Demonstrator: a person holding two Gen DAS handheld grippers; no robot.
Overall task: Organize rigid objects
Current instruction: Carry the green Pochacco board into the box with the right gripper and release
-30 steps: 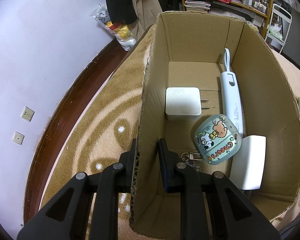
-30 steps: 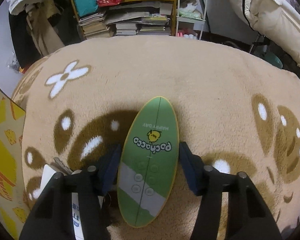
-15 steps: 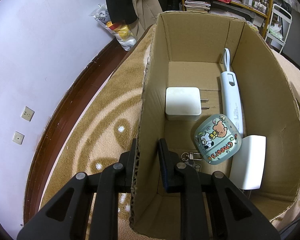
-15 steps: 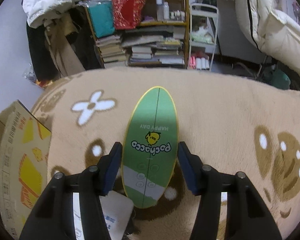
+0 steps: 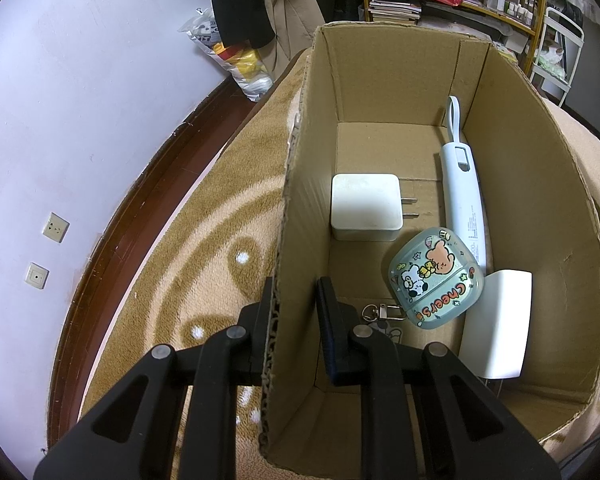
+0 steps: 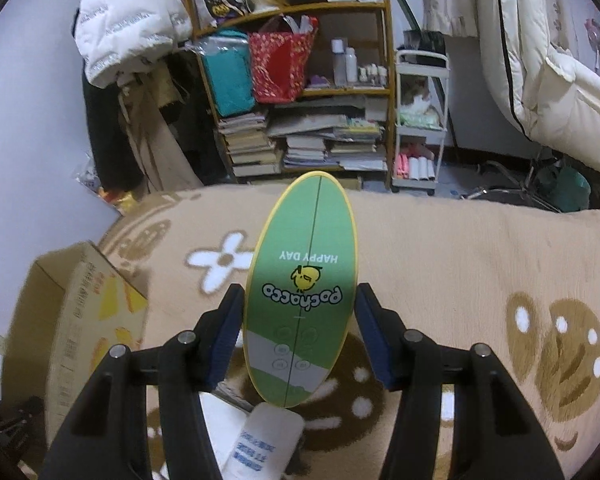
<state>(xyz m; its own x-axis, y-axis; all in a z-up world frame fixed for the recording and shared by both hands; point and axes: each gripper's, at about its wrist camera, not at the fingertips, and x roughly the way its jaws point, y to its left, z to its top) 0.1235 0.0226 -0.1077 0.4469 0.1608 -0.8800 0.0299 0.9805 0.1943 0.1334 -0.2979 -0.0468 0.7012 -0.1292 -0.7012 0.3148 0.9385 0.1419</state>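
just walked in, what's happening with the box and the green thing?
A person is sorting small items into a cardboard box on the carpet. The left tongs pinch the box's side wall to steady it. Inside lie a white charger, a pale blue power bank, a cartoon earbud case and a white block. The right tongs grip a green oval Pochacco board, held above the carpet, with the box off to its left.

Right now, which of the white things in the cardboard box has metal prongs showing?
The square white charger lying mid-floor of the brown cardboard box: two prongs point right. The plain white block against the right wall shows none.
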